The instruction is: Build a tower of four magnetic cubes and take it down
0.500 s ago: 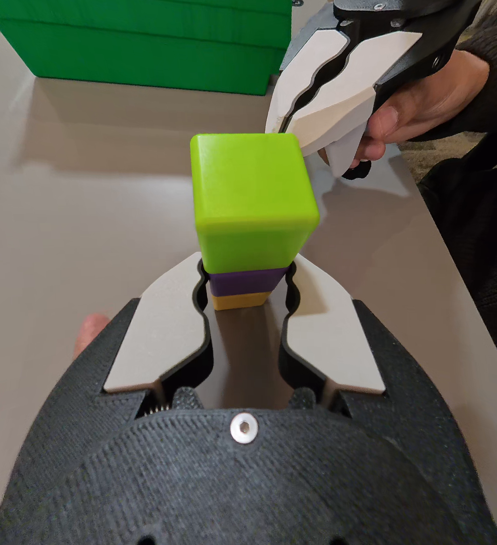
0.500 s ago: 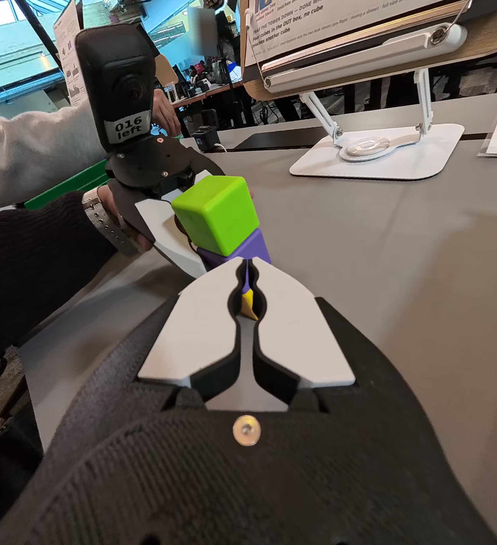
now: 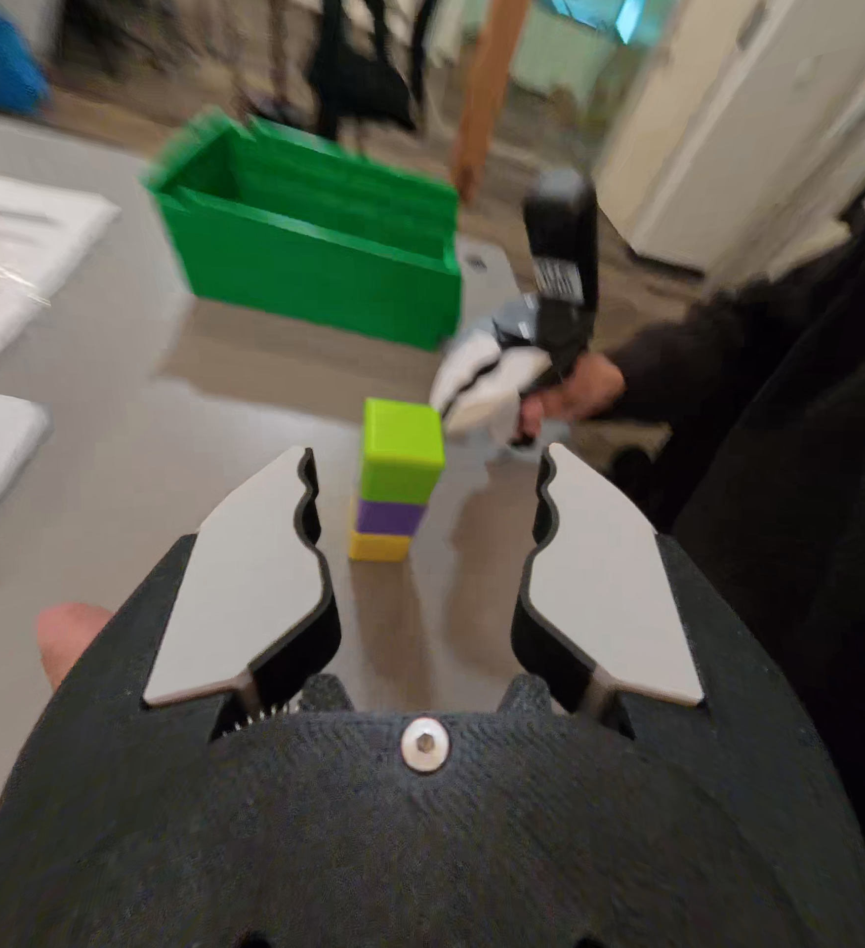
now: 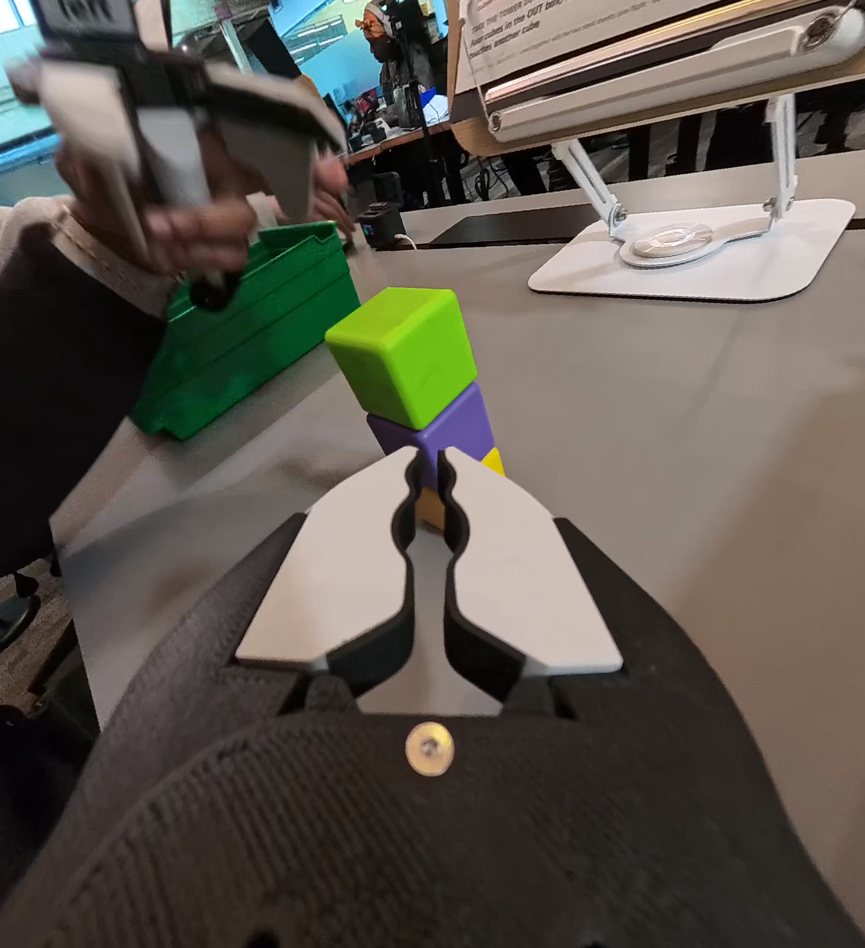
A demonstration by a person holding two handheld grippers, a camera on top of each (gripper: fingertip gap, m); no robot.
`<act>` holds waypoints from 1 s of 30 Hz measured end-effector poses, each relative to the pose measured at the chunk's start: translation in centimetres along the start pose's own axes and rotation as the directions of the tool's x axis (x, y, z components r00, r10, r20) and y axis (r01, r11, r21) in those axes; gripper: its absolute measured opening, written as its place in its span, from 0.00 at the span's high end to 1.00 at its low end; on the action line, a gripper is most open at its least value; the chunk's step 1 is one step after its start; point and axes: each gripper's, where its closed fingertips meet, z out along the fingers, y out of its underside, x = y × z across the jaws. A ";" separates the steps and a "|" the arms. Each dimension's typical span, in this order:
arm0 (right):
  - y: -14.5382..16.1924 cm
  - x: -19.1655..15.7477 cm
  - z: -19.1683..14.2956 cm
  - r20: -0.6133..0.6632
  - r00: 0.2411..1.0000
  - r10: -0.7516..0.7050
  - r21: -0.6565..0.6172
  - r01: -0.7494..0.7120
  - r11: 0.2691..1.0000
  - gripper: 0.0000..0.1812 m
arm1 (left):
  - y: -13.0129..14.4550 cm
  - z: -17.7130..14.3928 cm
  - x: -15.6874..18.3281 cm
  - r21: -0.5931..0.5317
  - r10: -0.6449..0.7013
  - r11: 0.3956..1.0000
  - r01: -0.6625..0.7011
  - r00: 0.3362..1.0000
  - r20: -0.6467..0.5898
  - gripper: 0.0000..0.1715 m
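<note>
A three-cube tower (image 3: 397,487), lime on purple on yellow, stands upright ahead of the left hand-held gripper (image 3: 425,461), whose jaws are spread wide and empty. The right hand-held gripper (image 4: 427,456), nearly pressed together, sits just beside the purple cube (image 4: 450,431). The grey counter (image 4: 676,410) also carries a green bin (image 3: 312,261) and a white stand (image 4: 702,251).

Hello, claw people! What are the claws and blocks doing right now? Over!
Left gripper open, empty, off the stack. Right gripper shut, empty, tips by the purple cube. Lime-green cube on purple on yellow cube, upright. Green plastic bin behind.
</note>
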 end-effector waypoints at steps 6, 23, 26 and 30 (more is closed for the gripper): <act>0.6 -0.8 0.3 0.021 1.000 -0.010 -0.022 0.011 1.000 0.97 | -6.9 -18.3 -7.9 0.332 -0.225 0.940 -0.074 0.596 0.771 0.61; 0.8 -0.2 0.3 0.031 0.997 0.064 -0.038 -0.063 0.997 0.96 | 25.2 -35.4 -15.7 0.591 -0.417 0.669 0.451 -0.430 0.801 0.55; 0.8 -0.2 0.3 0.038 0.995 0.088 -0.037 -0.087 0.996 0.96 | 25.5 -35.3 -15.8 0.583 -0.408 0.668 0.463 -0.428 0.807 0.67; 0.9 -0.3 0.4 0.041 0.995 0.090 -0.042 -0.089 0.995 0.96 | 23.8 -35.5 -15.5 0.544 -0.421 0.706 0.453 -0.349 0.837 0.69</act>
